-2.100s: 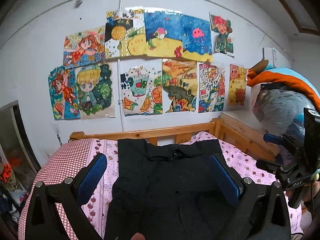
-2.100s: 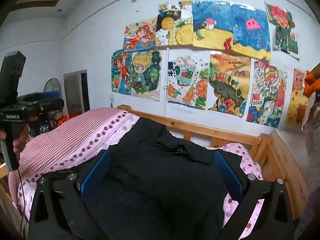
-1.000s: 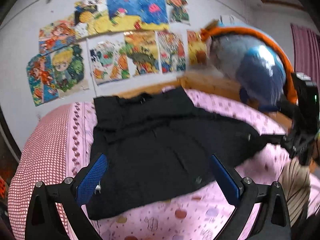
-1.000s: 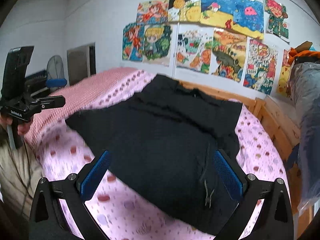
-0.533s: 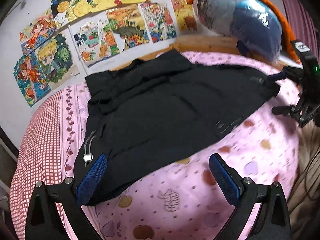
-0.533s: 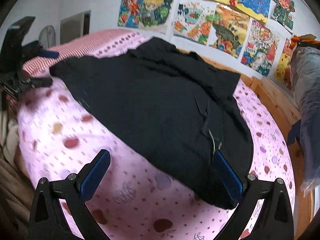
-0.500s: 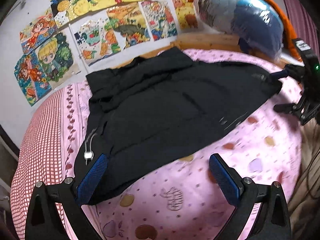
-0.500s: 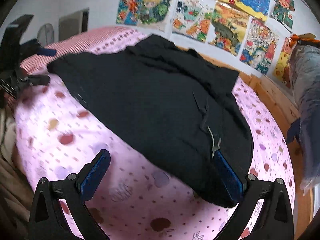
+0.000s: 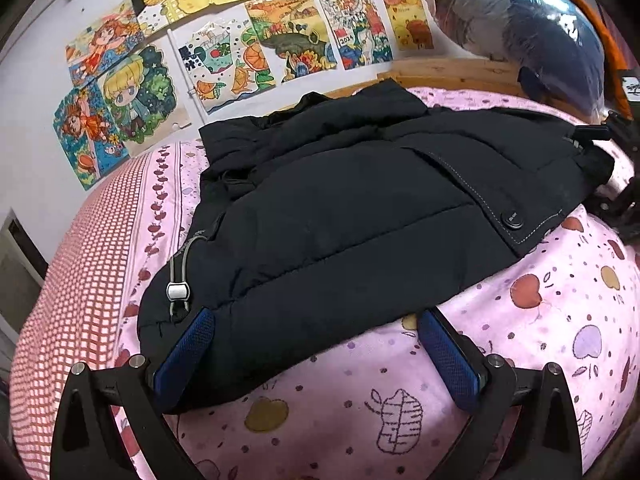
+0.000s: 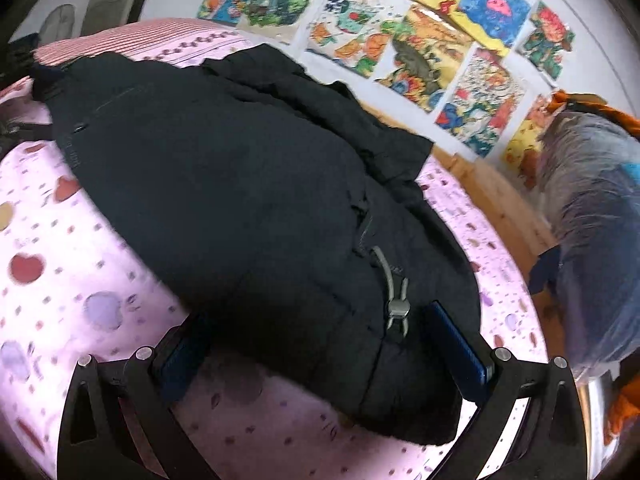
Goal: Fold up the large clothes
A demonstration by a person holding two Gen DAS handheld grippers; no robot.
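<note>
Black jacket [image 9: 340,216] lies spread flat across pink bedsheet [image 9: 540,340], hem toward its near edge; left gripper [image 9: 316,344] and right gripper [image 10: 320,336], both wide apart and empty, should each pinch the full padded hem at its corner, clear of the drawcord toggle [image 9: 177,291].

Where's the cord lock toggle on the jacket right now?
In the left wrist view, the toggle sits on the black jacket's left hem corner, just above the left claw's left finger.
</note>
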